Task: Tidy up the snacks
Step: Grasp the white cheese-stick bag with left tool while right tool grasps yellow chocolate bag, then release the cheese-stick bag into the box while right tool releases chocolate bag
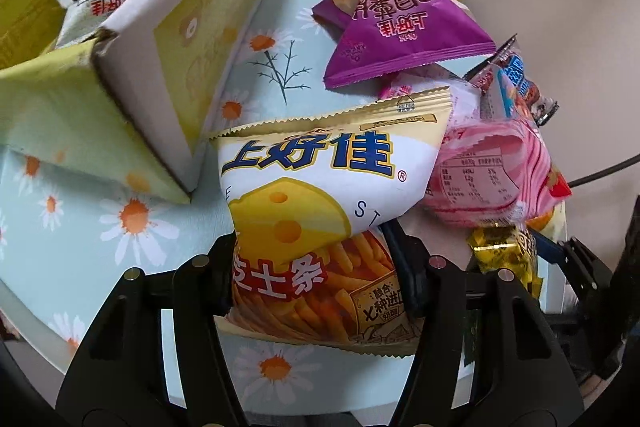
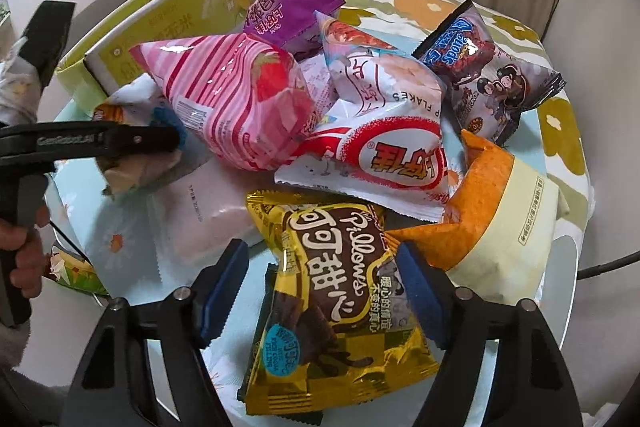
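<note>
My left gripper (image 1: 316, 267) is shut on a white and yellow cheese stick bag (image 1: 320, 195), held just above the daisy tablecloth beside the yellow-green box (image 1: 160, 39). The box holds a few snack bags (image 1: 96, 3). My right gripper (image 2: 320, 283) stands around a gold cocoa Pillows bag (image 2: 332, 291), fingers on both sides of it; the bag lies on the table. The left gripper also shows in the right wrist view (image 2: 160, 143), at the left beside a pink striped bag (image 2: 240, 99).
A pile of snacks covers the round table (image 2: 120, 243): a purple bag (image 1: 400, 27), a red and white bag (image 2: 384, 155), an orange and cream bag (image 2: 492, 211), a dark Spoonz bag (image 2: 488, 75). A sofa stands behind.
</note>
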### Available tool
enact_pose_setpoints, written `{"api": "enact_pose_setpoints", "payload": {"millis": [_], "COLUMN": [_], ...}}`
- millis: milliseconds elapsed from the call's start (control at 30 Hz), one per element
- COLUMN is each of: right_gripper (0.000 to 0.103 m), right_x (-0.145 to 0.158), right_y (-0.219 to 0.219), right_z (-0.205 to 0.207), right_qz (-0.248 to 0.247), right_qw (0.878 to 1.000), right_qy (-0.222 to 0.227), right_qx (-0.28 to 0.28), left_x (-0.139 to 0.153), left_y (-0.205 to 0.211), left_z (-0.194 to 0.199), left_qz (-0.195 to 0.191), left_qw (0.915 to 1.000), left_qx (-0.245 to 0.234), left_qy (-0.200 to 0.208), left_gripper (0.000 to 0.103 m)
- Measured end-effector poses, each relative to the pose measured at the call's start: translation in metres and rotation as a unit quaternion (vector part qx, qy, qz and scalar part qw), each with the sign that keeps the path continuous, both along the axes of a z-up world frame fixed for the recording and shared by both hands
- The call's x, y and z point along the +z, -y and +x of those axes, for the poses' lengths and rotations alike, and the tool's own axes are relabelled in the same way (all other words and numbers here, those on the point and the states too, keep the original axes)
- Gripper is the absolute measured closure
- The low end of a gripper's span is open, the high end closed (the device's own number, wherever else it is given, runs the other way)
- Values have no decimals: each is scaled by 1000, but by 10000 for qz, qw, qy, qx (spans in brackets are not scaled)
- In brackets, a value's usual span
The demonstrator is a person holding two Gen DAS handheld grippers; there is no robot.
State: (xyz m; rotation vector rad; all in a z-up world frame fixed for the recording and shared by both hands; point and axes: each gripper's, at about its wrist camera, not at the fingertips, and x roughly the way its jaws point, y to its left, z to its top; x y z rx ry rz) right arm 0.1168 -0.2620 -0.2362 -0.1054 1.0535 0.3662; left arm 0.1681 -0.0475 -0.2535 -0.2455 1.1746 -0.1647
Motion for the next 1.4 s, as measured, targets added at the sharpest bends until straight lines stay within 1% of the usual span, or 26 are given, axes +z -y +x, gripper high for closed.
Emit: {"api": "enact_pose_setpoints", "payload": {"millis": [33,100,167,300,500,700,833,967,1033,1100,1267,1400], "right_gripper": [36,44,49,55,55,55,55,55,55,55,55,55], "right_x": [-1,-2,-2,0,16,37,56,83,101,119,158,185], "right_y": [0,-1,-1,-1,-2,-8,-7,-9,-11,-16,-35,-69], "right_z": [1,2,2,-1,-12,-32,-46,-54,-55,-51,-37,-17], "right_qz": [-29,-75,-84,-138,-36,40,121,235,300,368,561,736], "right_qw": [10000,10000,10000,9998,9997,9991,9985,9972,9959,9940,9887,9848], "right_qy": [1,8,39,118,249,418,531,705,850,1028,1387,1567], "right_qx": [-8,-12,3,-9,-53,-34,-91,-99,-73,-51,34,136], "left_x": [1,6,11,17,37,67,89,121,136,154,184,200], "left_y": [1,2,1,2,0,-6,-12,-22,-29,-40,-75,-108], "left_z": [0,-4,-8,-11,-26,-48,-61,-71,-74,-75,-68,-52], "left_qz": [3,5,-15,-41,-70,-125,-166,-162,-99,-45,43,98], "left_qw": [10000,10000,9999,9998,9992,9977,9962,9936,9920,9898,9855,9836], "left_qx": [-15,-37,-48,-62,-53,9,96,225,278,356,523,552], "left_qy": [16,56,95,175,389,666,847,1099,1228,1379,1616,1712], "left_gripper": [47,47,47,47,47,47,47,47,47,47,47,47]}}
